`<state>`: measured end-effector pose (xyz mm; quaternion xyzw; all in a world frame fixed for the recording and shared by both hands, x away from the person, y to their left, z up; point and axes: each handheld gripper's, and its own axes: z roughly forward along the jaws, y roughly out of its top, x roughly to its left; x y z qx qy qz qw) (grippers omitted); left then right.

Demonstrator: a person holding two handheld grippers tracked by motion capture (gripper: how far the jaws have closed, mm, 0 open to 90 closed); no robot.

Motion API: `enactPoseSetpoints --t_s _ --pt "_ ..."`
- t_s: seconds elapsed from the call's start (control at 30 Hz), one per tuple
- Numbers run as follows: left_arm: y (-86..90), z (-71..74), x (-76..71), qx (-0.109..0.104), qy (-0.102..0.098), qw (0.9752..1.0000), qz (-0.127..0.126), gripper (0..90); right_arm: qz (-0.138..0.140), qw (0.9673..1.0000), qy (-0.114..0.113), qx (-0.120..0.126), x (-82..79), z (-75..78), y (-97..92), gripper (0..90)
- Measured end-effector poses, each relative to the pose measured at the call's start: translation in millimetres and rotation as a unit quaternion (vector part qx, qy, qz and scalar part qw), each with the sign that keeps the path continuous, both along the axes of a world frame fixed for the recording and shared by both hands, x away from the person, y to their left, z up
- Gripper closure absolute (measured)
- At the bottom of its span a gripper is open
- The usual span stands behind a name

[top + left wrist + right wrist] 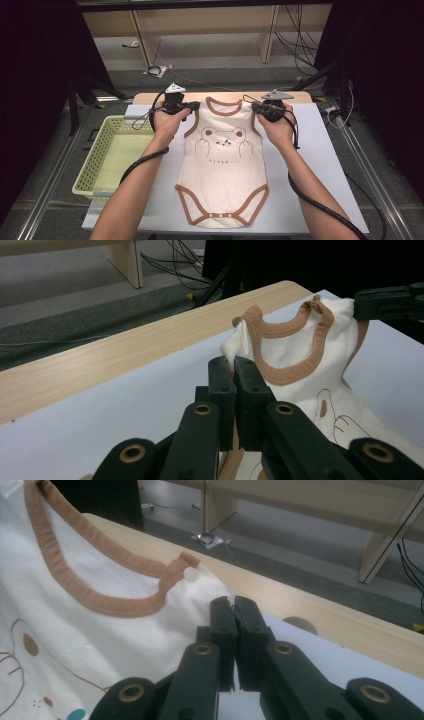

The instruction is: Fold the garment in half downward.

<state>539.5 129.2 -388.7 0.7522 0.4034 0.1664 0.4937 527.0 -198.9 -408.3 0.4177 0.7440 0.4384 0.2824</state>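
Bodysuit [223, 155] lies flat on the desk [310, 150], each shoulder pinched in closed left fingers [231, 371] and right fingers [231, 611].

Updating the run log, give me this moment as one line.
left gripper: shut on bodysuit | right gripper: shut on bodysuit | bodysuit: flat on table, shoulders pinched | basket: left

My cream-white bodysuit [223, 160] carried tan-brown ribbed trim at its neck, armholes and leg openings, and a frog face drawn in thin brown line on the chest, with small blue and dark specks near the mouth. Both my left tool [232, 371] and my right tool [231, 611] were matte black with brass-coloured rivets. The tabletop [320, 150] was pale lavender-white over light wood grain. The latticed basket [100, 155] beside it was pale yellow-green.
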Motion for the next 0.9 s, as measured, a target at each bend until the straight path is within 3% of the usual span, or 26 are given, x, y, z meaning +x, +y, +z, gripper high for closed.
enactPoseSetpoints --t_s 0.37,0.67,0.9 --pt "1.7 -2.3 -15.3 -0.008 -0.011 0.9999 -0.008 87.1 0.007 0.9995 -0.015 0.027 -19.7 -2.5 -1.1 88.4" --pt "5.1 -8.0 -26.9 -0.024 -0.017 0.9995 -0.007 87.1 0.013 0.9989 -0.025 0.038 -34.5 -4.9 -5.4 88.4" --pt "8.8 -15.5 -39.0 -0.023 -0.028 0.9993 -0.006 87.1 0.019 0.9984 -0.030 0.045 -44.2 -6.4 -6.9 88.4"
